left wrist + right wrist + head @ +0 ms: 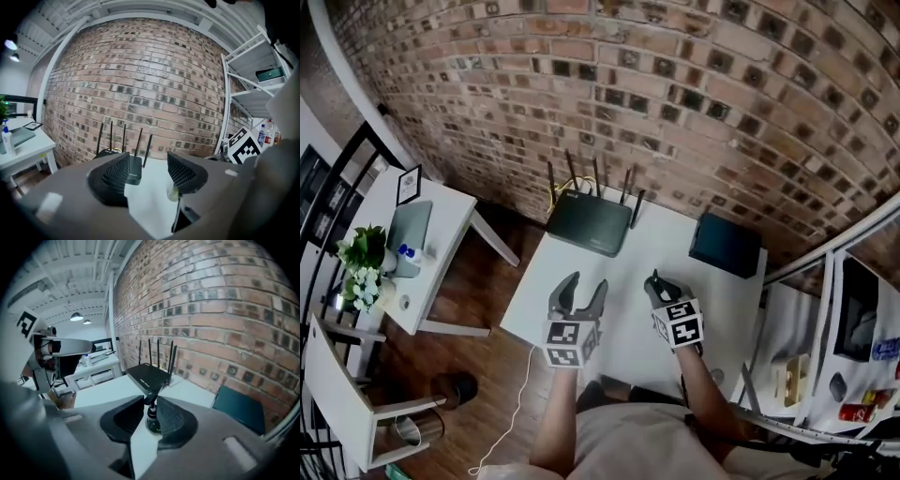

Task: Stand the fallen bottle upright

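Right claw [151, 405] is clamped shut on the bottle [151, 420], a small dark one with a black cap, pinched between the pads near the jaw tips. So the bottle isn't lying on the table, it's up in the air in that claw. In the right gripper view its long axis runs cap up, body down, with a bit of a lean. Looks close to upright to me, but I wouldn't swear to it from that angle. It's too small to pick out in the head view.

Left claw [147, 169] is wide open with nothing in it and hovers just beside the right one. It's near enough to steady things, but the right hand clearly has the job.

What the next move turns on, I reckon: the white table [623, 272] is below and ahead of the claw and bare there, so it's base down and let go. Plenty of room. The router [589, 222] sits at the back by the brick wall and a dark box [727, 245] is back right, both well apart from the claws. The one thing to watch is the near edge. The hands hang close to it, so I'd set the bottle further in.
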The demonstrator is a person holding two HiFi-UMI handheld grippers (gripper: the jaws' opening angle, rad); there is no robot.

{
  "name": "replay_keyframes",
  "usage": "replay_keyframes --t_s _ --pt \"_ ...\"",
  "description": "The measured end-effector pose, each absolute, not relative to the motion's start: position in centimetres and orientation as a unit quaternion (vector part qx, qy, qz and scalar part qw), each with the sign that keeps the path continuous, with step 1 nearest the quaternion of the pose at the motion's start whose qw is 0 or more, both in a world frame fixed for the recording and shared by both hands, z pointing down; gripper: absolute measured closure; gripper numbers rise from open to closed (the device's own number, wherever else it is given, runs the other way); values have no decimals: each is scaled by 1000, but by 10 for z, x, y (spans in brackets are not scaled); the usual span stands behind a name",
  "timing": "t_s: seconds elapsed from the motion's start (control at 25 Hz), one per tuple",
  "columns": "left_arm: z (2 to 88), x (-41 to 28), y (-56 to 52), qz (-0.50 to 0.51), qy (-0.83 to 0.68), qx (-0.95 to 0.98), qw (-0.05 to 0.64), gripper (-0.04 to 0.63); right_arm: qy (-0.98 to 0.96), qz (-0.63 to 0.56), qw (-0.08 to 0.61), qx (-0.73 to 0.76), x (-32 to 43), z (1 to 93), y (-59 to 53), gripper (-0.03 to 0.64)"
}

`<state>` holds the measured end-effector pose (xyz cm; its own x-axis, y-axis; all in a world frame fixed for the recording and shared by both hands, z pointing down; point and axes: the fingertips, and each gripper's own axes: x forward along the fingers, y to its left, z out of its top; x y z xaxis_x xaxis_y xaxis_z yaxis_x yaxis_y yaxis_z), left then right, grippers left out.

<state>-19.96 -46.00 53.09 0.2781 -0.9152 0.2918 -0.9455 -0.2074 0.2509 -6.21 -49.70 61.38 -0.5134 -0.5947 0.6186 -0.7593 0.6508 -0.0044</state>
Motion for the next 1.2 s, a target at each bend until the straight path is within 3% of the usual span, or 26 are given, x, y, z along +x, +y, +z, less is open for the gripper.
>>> replay_keyframes --t_s 0.28,0.64,1.2 --pt "520 -157 -468 52 -565 804 179 331 -852 153 273 420 -11 612 -509 541" --pt "508 -150 -467 50 -555 813 168 331 -860 130 267 414 -19 606 -500 545" --pt "482 -125 -446 51 -507 855 100 331 -843 102 164 501 8 516 -458 541"
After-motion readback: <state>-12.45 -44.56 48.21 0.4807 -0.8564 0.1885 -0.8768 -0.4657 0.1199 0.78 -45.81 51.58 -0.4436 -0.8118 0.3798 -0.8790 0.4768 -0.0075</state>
